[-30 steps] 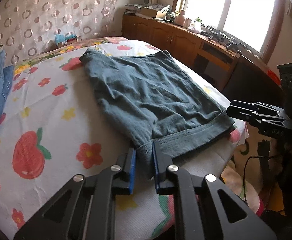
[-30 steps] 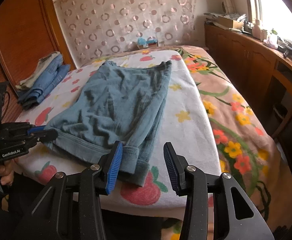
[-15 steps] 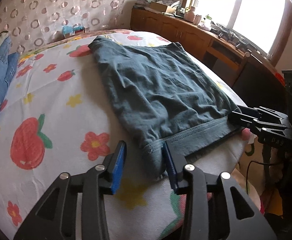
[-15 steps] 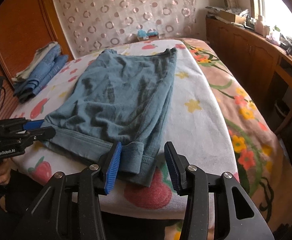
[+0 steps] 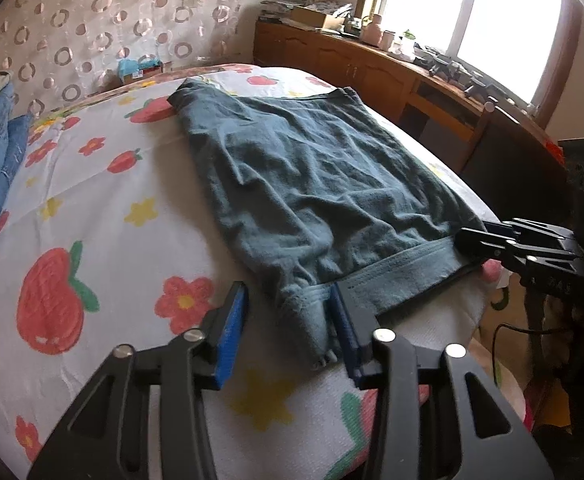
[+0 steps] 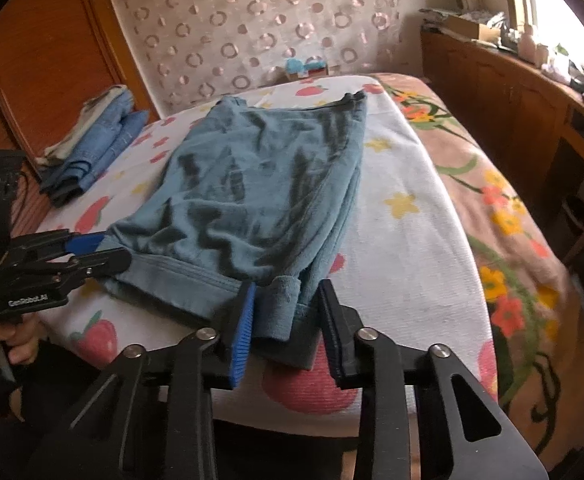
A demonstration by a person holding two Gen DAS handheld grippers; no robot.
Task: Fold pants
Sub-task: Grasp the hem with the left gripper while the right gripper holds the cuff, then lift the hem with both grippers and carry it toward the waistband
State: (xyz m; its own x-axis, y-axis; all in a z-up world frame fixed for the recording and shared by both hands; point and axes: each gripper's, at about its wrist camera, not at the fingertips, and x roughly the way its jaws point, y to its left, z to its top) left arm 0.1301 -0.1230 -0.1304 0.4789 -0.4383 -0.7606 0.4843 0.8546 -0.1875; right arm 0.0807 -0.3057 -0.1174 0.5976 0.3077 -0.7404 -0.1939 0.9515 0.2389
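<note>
Folded teal pants lie on the bed, both hand-held grippers, left and right, released, straddling hem corners; layers underneath are hidden.

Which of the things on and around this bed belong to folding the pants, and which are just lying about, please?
Part of the job:
- teal pants, folded, on the fruit-print sheet
- left gripper, open around one hem corner
- right gripper, open around the other corner

Lying about:
- stack of blue jeans
- blue item at the headboard
- cluttered wooden cabinet
</note>
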